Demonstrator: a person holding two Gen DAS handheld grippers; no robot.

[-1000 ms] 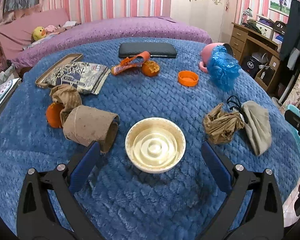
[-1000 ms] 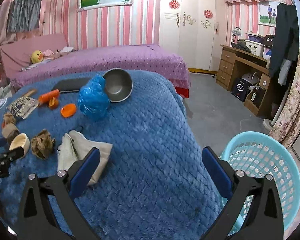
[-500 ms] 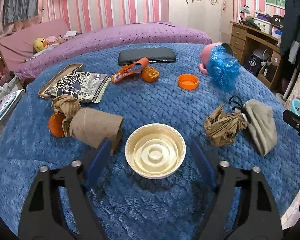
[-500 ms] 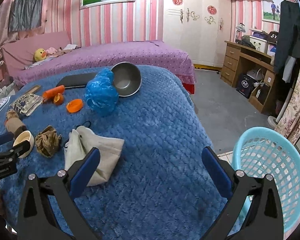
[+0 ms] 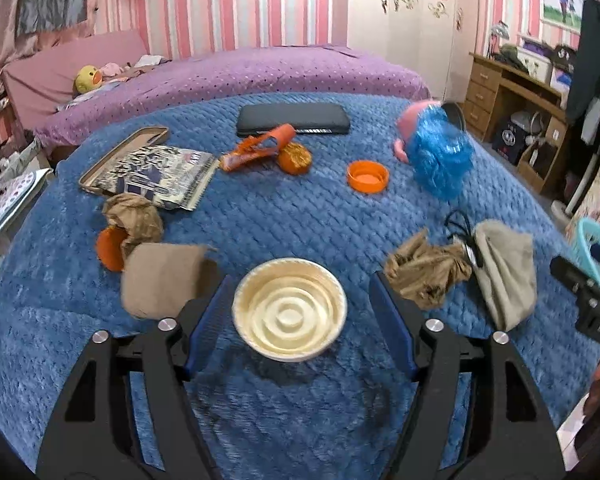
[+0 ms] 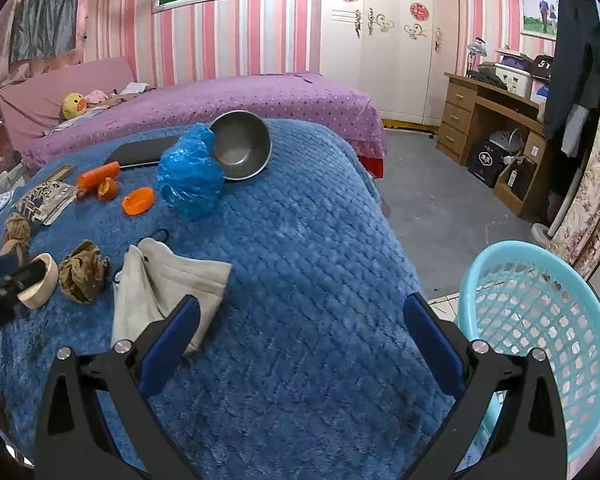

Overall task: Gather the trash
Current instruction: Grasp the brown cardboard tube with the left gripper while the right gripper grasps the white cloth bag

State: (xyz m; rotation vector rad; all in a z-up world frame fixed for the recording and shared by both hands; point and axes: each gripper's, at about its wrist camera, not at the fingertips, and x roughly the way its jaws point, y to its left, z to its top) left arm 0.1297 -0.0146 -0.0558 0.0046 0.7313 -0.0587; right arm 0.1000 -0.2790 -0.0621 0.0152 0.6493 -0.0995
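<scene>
Two blue pads of our left gripper (image 5: 300, 312) flank the cream lid (image 5: 290, 314), narrowed around it, the left pad about at its rim, the right a little off; whether they grip we cannot tell. It sits near us on the blue blanket (image 5: 300, 220), hollow side up; being round, it has no long axis. We judge the grasp step in hand: next, close, lift, carry right to the turquoise basket (image 6: 540, 320). Our right gripper (image 6: 300, 340) stands wide, empty.
</scene>
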